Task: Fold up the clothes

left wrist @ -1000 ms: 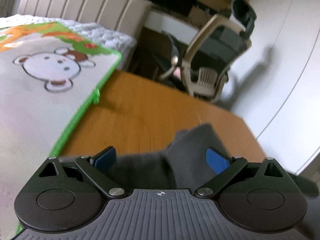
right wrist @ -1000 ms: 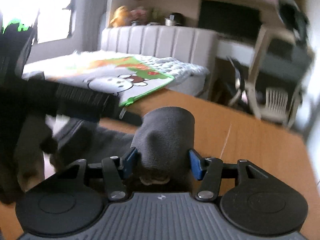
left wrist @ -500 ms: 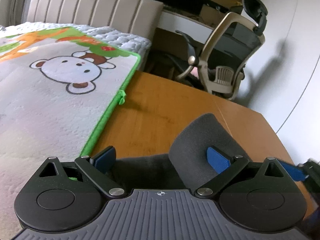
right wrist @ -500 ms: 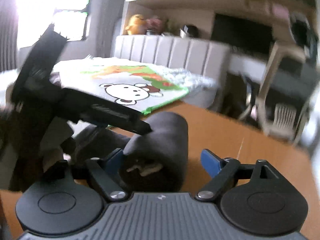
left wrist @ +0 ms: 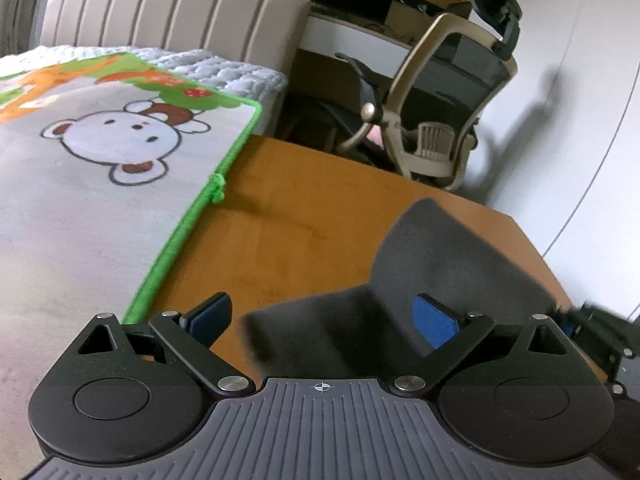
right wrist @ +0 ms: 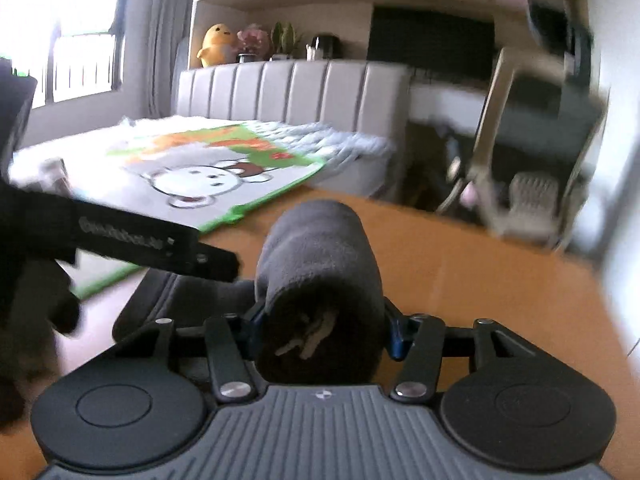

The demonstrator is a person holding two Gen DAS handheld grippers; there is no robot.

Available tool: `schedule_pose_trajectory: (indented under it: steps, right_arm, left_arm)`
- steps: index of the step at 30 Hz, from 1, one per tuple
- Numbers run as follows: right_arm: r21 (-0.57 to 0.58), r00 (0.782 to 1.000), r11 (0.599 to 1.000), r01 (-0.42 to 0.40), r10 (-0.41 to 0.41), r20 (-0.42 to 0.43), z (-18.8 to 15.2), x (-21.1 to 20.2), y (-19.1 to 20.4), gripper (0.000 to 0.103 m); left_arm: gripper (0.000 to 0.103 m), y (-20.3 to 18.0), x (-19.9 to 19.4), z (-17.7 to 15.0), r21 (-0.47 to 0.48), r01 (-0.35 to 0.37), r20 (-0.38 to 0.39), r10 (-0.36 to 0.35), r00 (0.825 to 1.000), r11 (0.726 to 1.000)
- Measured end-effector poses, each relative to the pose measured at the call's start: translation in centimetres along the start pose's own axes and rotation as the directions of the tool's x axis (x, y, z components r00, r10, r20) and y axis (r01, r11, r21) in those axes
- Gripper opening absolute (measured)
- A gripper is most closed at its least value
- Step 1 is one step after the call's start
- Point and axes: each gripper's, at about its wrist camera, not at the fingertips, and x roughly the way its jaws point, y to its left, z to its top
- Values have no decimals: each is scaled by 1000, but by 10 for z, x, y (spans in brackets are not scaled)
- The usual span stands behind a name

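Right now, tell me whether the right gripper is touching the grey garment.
Touching. The right wrist view shows the right gripper with both fingers pressed against the sides of the rolled grey garment.

The office chair [right wrist: 532, 152] is motion-blurred; the left gripper [right wrist: 120, 240] smears past the frame's edge.

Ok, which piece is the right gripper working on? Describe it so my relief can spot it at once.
Start at the orange wooden table beside the bed with the bear-print mat. Near the table's front edge lies the dark grey garment, one end rolled into a thick tube that the right gripper clamps. It is the only dark, plain cloth there; the mat is pale, printed and green-edged.
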Motion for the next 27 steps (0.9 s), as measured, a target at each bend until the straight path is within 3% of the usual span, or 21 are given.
schedule_pose_trajectory:
  steps: [3,8,13,15,18,21,24,27]
  right_arm:
    - [-213,996,973,89,-81,47,-11,-9,21,55]
    - [-384,995,918,99,-82,61,-20,-13,49,57]
    - [-495,995,865,87,-56,77,-24,-15,66,60]
    - [-492,997,868,67,-37,70,-22,-16,66,64]
    - [-393,998,919,-35,51,31,-10,-23,52,71]
    - [-132,977,969,-208,211,8,5,-31,19,81]
    - [106,961,955,-277,278,10,12,-23,-6,85]
    - [257,960,929,-266,280,-20,10,-3,-21,87]
  left_arm:
    - [100,-2,-5,3,-9,13,15,-13,1000,1000]
    - [100,-4,-16,13,-30,44,47,-42,998,999]
    - [100,-18,-10,20,4,40,55,-41,998,999]
    - [100,-23,-3,18,31,19,46,-20,999,999]
    - [101,-21,4,10,58,-7,30,5,1000,998]
    - [101,-11,5,7,34,-11,22,11,1000,999]
    - [101,-2,3,5,18,-22,17,21,1000,1000]
    - [101,3,0,3,13,-29,12,29,1000,999]
